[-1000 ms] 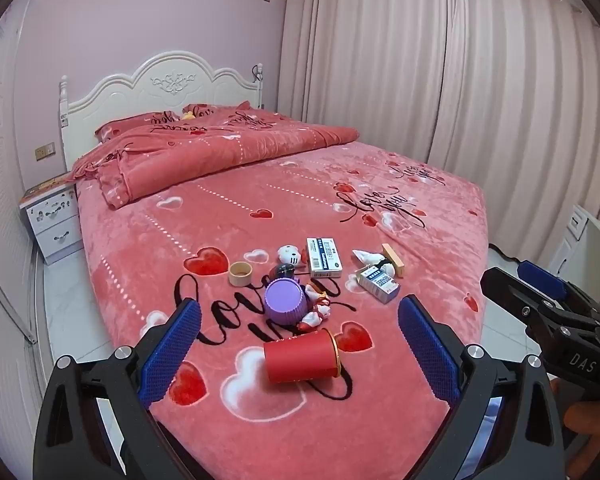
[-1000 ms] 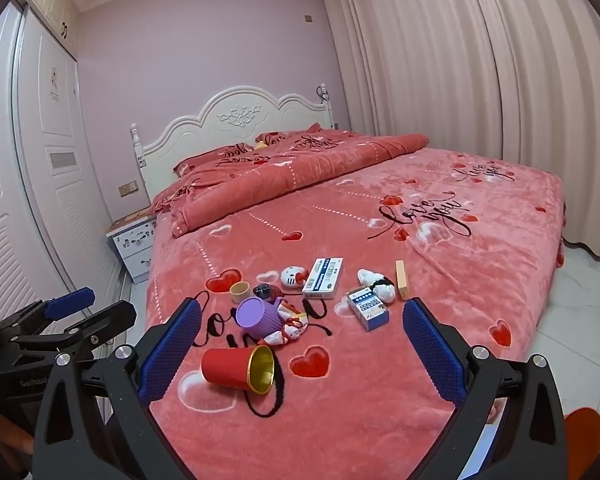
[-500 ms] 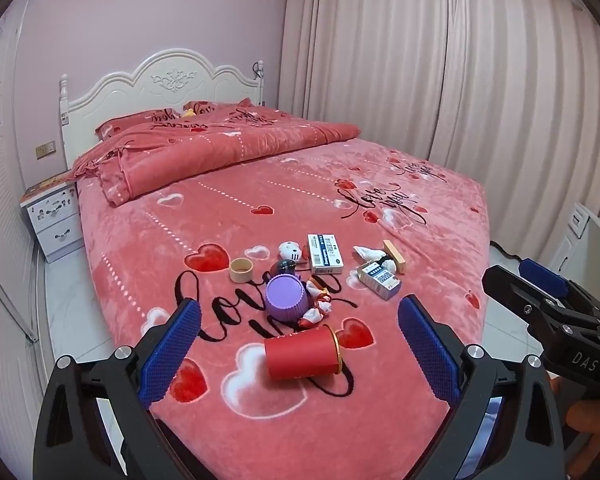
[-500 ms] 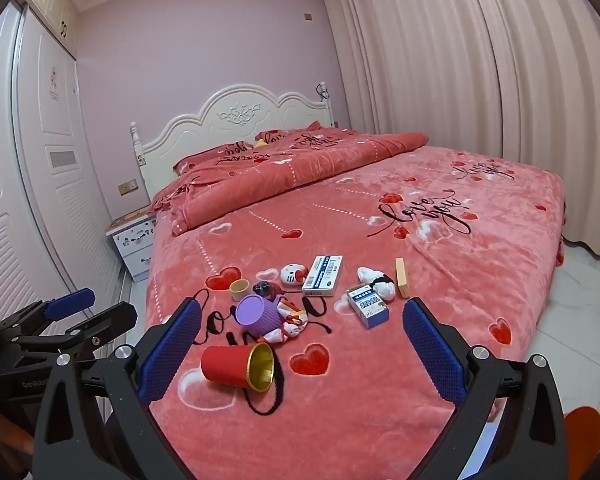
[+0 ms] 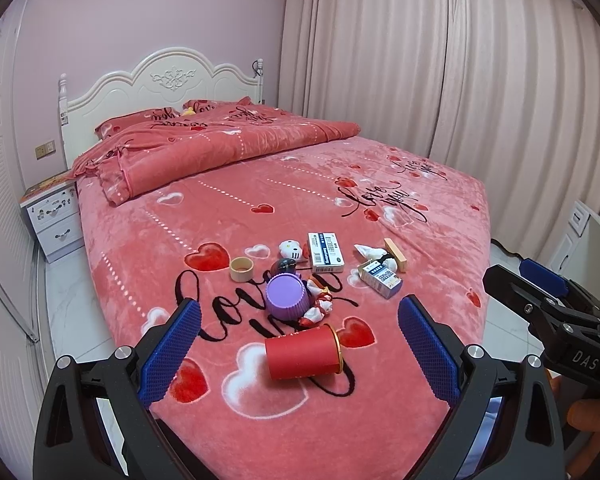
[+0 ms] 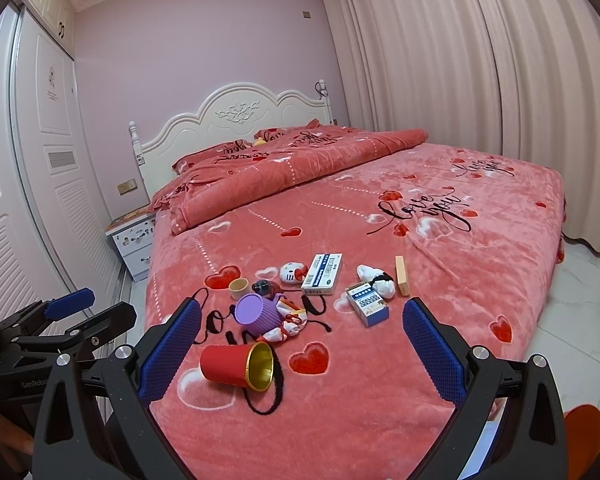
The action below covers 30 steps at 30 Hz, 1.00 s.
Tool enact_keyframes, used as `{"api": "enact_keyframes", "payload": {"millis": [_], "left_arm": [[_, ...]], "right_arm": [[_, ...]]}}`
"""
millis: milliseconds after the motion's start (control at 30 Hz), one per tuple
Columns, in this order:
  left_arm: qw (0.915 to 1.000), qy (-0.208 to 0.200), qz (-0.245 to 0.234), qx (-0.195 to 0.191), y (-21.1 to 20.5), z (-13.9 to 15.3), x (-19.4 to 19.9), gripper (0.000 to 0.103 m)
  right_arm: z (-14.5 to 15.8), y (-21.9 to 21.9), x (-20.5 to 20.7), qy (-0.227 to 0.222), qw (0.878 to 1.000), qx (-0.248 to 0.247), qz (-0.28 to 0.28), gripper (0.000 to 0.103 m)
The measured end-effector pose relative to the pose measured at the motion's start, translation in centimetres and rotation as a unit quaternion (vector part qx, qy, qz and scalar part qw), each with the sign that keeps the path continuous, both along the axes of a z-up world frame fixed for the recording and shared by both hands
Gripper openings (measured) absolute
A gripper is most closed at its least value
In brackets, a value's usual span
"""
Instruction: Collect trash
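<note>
Trash [image 5: 302, 356] on "Love you" bedspread [image 5: 380, 200] | left claw [image 5: 298, 350] spread | right claw [image 6: 300, 346] spread, marked "DAS"

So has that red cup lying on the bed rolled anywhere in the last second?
No. The red cup lies on its side in the same spot, on the white heart print of the bedspread, just as a second ago.

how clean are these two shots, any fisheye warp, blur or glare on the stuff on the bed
Left wrist view: strong fisheye, the curtains bow and the corners go black; the red cup and purple cup are sharp under soft, even light, no glare. Right wrist view: same warp, the wardrobe curves; only the red cup's gold inside shines a little; both open claws, left and right, look crisp.
</note>
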<state>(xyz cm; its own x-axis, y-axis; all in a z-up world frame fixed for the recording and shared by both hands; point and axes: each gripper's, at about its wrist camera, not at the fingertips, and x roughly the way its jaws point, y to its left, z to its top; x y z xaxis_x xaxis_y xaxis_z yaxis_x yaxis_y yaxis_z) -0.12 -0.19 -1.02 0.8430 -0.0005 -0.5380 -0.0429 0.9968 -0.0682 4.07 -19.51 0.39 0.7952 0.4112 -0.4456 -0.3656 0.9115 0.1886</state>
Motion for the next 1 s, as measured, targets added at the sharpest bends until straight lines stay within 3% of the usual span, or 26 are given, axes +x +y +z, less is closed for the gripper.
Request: {"api": "enact_keyframes", "payload": {"millis": [1000], "left_arm": [[1.0,0.007,0.001,0.003,0.16,-0.72,0.01,0.097]], "right_arm": [[-0.34,-0.35,0.08,0.006,1.0,0.005,0.0,0.098]]}}
